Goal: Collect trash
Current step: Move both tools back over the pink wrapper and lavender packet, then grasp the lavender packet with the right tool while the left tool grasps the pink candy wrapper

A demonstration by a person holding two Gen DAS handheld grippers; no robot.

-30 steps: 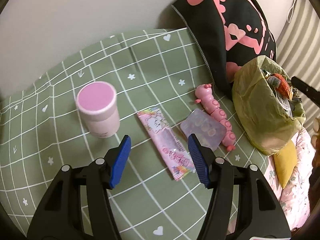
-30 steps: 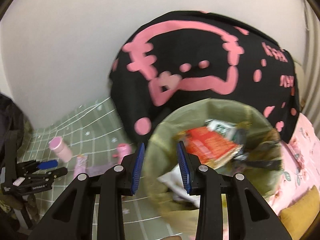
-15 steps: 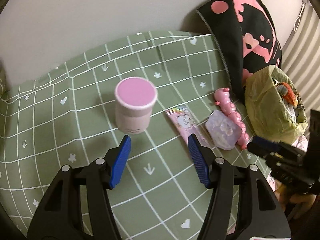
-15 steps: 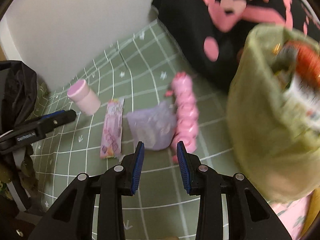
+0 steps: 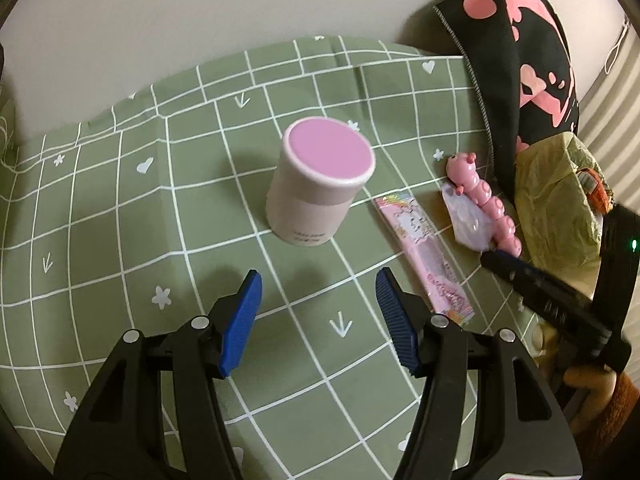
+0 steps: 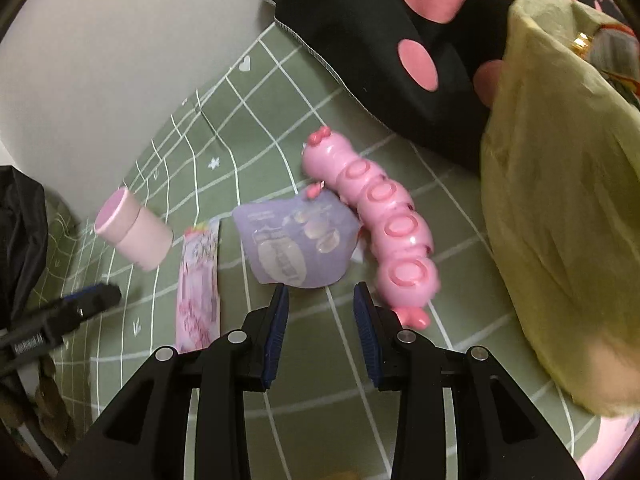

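The left tongs [image 5: 318,312] hang with their blue pads wide apart and nothing between them, above the green checked cloth [image 5: 120,216] that covers the table; just beyond them a pink-lidded canister [image 5: 320,184] stands upright near the middle of the cloth; toward the right edge lie a long pink wrapper [image 5: 424,252], a lilac blister pack [image 5: 466,218] and a pink caterpillar toy [image 5: 486,200], side by side, the pack overlapping the toy; the right tongs [image 6: 320,320] are parted by a narrower gap, empty, their pads just short of the near edge of the lilac blister pack [image 6: 296,240]; a yellow-green trash bag [image 6: 560,200], open at the top with wrappers inside, sits at the right edge beside the toy; a black cushion with pink markings [image 6: 380,20] leans against the wall behind it.
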